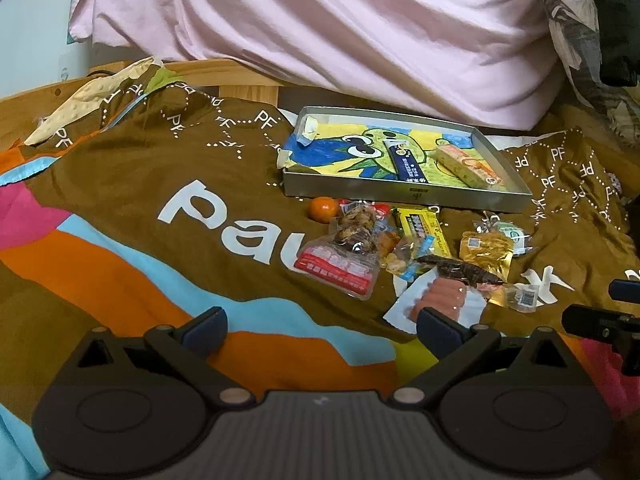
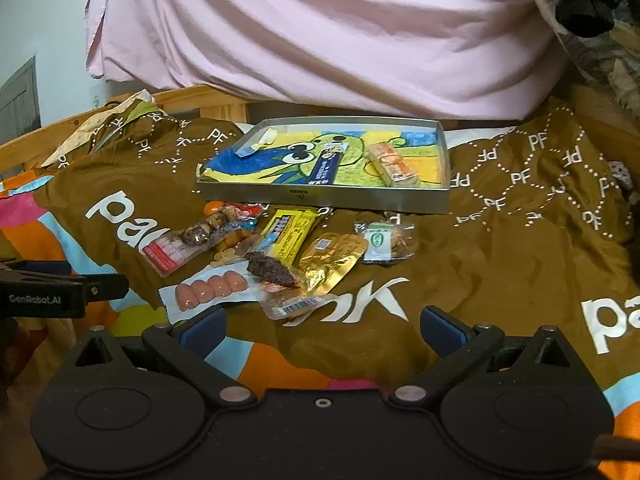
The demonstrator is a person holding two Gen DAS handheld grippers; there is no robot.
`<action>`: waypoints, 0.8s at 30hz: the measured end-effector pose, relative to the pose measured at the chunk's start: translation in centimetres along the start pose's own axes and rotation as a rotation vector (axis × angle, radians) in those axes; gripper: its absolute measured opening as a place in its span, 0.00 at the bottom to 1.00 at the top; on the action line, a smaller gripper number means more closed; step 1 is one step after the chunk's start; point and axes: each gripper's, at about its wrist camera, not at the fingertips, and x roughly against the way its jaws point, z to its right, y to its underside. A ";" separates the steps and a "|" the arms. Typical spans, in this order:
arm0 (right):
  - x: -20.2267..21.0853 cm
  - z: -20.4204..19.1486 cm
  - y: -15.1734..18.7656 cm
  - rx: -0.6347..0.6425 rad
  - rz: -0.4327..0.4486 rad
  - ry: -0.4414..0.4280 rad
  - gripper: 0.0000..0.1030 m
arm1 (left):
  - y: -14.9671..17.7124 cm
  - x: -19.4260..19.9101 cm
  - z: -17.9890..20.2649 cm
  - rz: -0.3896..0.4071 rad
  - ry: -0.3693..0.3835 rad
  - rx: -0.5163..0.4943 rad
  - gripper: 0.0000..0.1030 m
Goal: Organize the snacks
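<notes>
Two snacks already lie in the shallow grey metal tray (image 1: 408, 194); the rest are heaped on the brown printed blanket (image 1: 120, 168) just near of it. In the left wrist view, the left gripper (image 1: 320, 326) gapes empty, its right finger beside the pink sausage pack (image 1: 440, 296).

In the right wrist view, the right gripper (image 2: 322, 326) is spread wide over bare blanket, with open room to the right. Overlapping wrappers could drag neighbours; the tray's near wall might snag a low carry.

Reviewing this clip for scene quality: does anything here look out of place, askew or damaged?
Nothing looks damaged or spilled. The tray holds only a blue bar and a beige bar; the other snacks lie in an overlapping heap in front of it, with a small orange among them. Both the left gripper and the right gripper are open and empty.
</notes>
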 end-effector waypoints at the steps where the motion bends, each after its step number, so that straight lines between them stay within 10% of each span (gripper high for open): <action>1: -0.2 0.0 0.0 -0.005 -0.005 -0.010 0.99 | 0.0 -0.1 0.0 -0.001 -0.002 -0.005 1.00; 24: -0.8 -2.9 -0.2 0.040 -0.026 -0.064 0.99 | -1.2 0.5 -0.6 0.036 -0.023 -0.031 1.00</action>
